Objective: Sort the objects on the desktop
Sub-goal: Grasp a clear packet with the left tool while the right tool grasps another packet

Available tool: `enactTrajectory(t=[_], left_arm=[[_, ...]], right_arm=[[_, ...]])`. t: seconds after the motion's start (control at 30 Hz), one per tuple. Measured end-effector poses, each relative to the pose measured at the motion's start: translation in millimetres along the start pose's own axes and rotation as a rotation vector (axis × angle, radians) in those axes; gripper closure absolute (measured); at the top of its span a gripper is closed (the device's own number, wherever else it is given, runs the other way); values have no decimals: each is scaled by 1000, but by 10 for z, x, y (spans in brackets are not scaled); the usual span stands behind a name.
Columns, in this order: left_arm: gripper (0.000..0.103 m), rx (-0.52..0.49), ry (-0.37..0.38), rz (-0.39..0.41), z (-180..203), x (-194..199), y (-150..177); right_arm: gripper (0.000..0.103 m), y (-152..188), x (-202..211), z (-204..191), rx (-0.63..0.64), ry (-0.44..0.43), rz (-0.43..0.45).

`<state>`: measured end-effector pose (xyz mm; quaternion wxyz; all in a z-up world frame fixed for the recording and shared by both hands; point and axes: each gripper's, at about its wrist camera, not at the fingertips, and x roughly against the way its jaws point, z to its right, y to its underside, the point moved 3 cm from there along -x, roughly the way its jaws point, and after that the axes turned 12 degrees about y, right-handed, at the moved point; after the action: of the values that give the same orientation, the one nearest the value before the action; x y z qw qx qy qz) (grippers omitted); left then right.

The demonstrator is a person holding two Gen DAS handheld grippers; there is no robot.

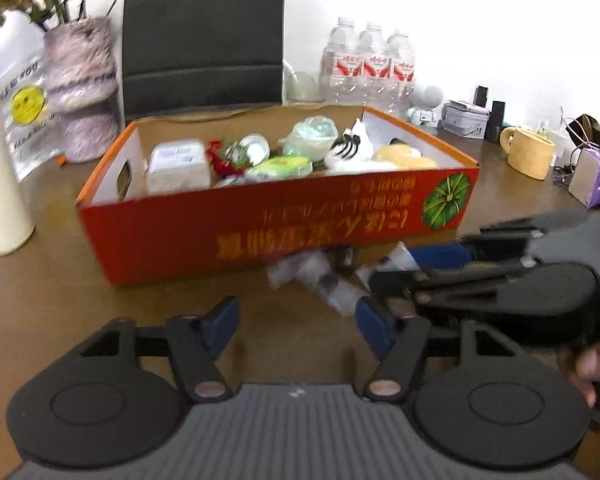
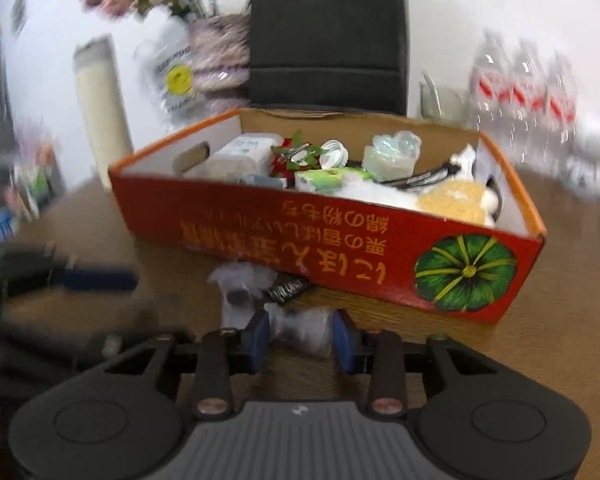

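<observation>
A red cardboard box [image 1: 260,236] [image 2: 340,248] with a pumpkin picture stands on the brown table, filled with several small items. A crumpled clear plastic packet [image 1: 320,276] [image 2: 300,324] lies on the table just in front of the box. My right gripper [image 2: 302,336] has its blue fingers on either side of the packet, touching or nearly touching it; it also shows from the side in the left wrist view [image 1: 400,268]. My left gripper [image 1: 296,324] is open and empty, just left of the packet.
A cream cylinder [image 1: 0,160], a purple vase [image 1: 84,92] with dried flowers and a smiley plastic bag stand at the left. A dark chair back [image 1: 204,36] is behind the box. Water bottles [image 1: 368,68], a yellow mug [image 1: 530,152] and small items are at the right.
</observation>
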<state>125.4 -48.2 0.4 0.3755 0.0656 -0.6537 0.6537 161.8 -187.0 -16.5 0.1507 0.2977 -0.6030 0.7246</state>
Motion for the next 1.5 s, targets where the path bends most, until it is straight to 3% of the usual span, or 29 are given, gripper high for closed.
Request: enactTrajectory(t=[0.13, 0.17, 0.3, 0.37, 0.43, 0.5, 0.8, 0.97, 1.13, 1.27, 1.4, 1.5], left_arm=[[36, -7, 24, 10, 28, -109, -114], [35, -17, 32, 5, 42, -150, -131], [35, -61, 9, -23, 109, -344, -197], [41, -73, 9, -44, 157, -409, -210], [62, -74, 16, -62, 200, -442, -185], [68, -98, -3, -59, 237, -429, -140], [81, -167, -11, -33, 423, -158, 124], [85, -90, -16, -26, 418, -4, 202], [85, -80, -30, 5, 424, 266, 260], [85, -79, -126, 50, 384, 526, 222], [85, -18, -158, 159, 329, 870, 220], [85, 2, -173, 210, 327, 1029, 280]], right_arm=[[83, -2, -6, 128, -46, -28, -4], [90, -1, -9, 147, -45, -12, -2], [90, 10, 8, 279, -65, -10, -12], [90, 23, 18, 352, -72, -13, -18], [90, 41, 24, 422, -85, 0, -17], [90, 54, 28, 462, -107, -5, -17], [90, 20, 132, 310, -55, -20, 11], [90, -38, 300, 247, -36, -38, 80], [90, -29, 353, 144, 14, -6, 118], [90, -23, 414, 129, 6, 18, 125], [90, 43, 587, 135, -34, 71, 134], [90, 153, 900, 87, -78, 38, 159]])
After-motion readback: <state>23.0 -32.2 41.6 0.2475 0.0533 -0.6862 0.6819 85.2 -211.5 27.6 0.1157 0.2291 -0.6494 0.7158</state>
